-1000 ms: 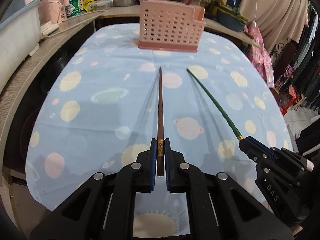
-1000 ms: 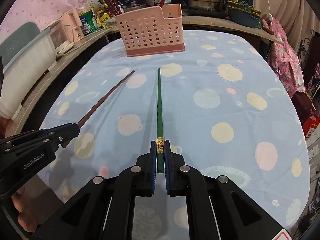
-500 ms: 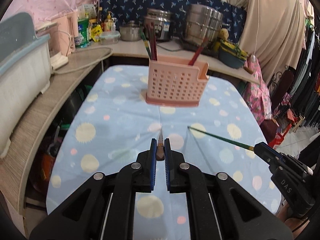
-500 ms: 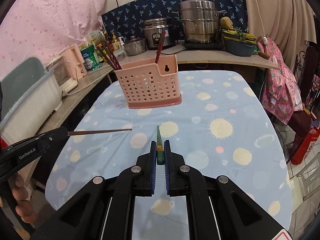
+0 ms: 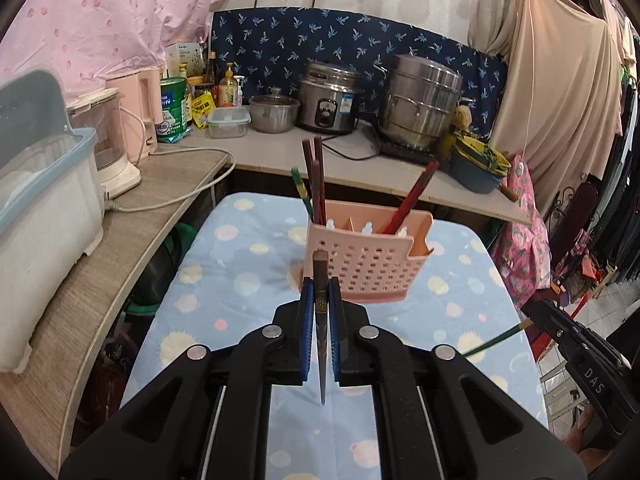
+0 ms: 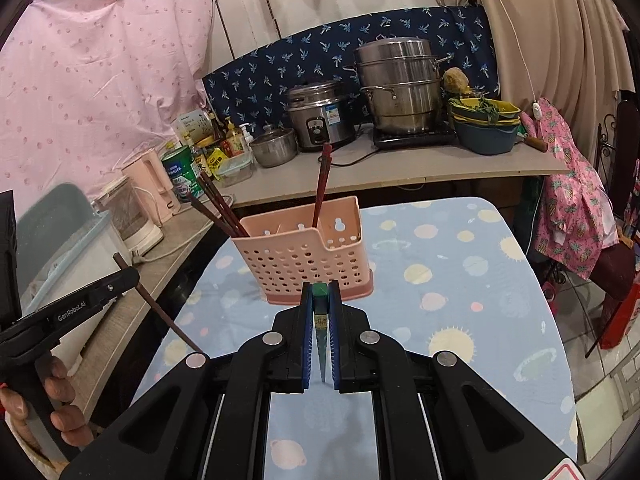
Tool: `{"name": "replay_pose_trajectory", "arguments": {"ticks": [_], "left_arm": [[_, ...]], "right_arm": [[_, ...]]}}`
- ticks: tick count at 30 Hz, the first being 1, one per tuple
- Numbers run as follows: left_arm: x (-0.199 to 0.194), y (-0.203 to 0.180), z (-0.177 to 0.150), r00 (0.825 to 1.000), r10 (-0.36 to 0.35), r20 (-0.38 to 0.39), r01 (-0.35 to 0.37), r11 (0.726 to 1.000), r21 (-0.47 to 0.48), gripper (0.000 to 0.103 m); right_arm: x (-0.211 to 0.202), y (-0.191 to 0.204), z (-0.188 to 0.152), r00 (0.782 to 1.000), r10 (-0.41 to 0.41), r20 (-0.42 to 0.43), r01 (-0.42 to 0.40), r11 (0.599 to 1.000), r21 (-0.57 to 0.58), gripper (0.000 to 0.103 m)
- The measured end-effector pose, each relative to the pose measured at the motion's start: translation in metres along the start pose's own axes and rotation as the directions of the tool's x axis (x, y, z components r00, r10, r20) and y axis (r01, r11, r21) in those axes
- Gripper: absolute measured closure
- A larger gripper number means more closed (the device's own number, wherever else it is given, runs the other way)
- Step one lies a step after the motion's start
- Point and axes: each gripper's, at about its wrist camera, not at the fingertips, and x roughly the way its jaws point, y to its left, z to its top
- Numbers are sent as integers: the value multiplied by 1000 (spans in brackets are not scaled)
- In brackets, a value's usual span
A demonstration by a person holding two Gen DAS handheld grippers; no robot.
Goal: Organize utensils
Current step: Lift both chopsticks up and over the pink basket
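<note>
A pink perforated utensil holder [image 5: 364, 258] stands on the far part of the table and holds several chopsticks; it also shows in the right wrist view [image 6: 308, 258]. My left gripper [image 5: 321, 292] is shut on a brown chopstick [image 5: 320, 276], held raised with its thick end up and its tip pointing down towards me. My right gripper [image 6: 321, 296] is shut on a green chopstick [image 6: 320, 320], held the same way. Each gripper shows in the other's view: the right one [image 5: 536, 312] with the green stick [image 5: 496, 338], the left one [image 6: 132, 276] with the brown stick [image 6: 160, 312].
The table wears a light blue planet-print cloth [image 5: 248, 280]. A wooden counter [image 5: 132, 216] curves along the left and back with a white box [image 5: 44, 216], a kettle, tins, a rice cooker [image 5: 328, 96] and steel pots [image 6: 400, 84]. Clothes hang at the right.
Both grippers have lifted and tilted up, so the chopsticks that pointed forward over the table now hang tip-down. The holder now sits just beyond both grippers.
</note>
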Motion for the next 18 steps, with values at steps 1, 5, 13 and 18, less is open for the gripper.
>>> {"name": "replay_pose_trajectory", "arguments": {"ticks": [1, 5, 13, 18], "left_arm": [[1, 0, 5, 1000, -3, 5, 3, 1000, -3, 96], [3, 1, 29, 999, -20, 32, 21, 1000, -18, 96], [-5, -7, 86, 990, -30, 135, 34, 999, -26, 96], [-10, -15, 124, 978, -37, 207, 42, 999, -21, 96]], "right_arm": [[1, 1, 6, 1000, 5, 8, -5, 1000, 2, 96], [4, 6, 28, 999, 8, 45, -8, 1000, -4, 96], [0, 23, 89, 986, 36, 165, -32, 999, -27, 96], [1, 33, 133, 966, 53, 254, -48, 998, -28, 96]]}}
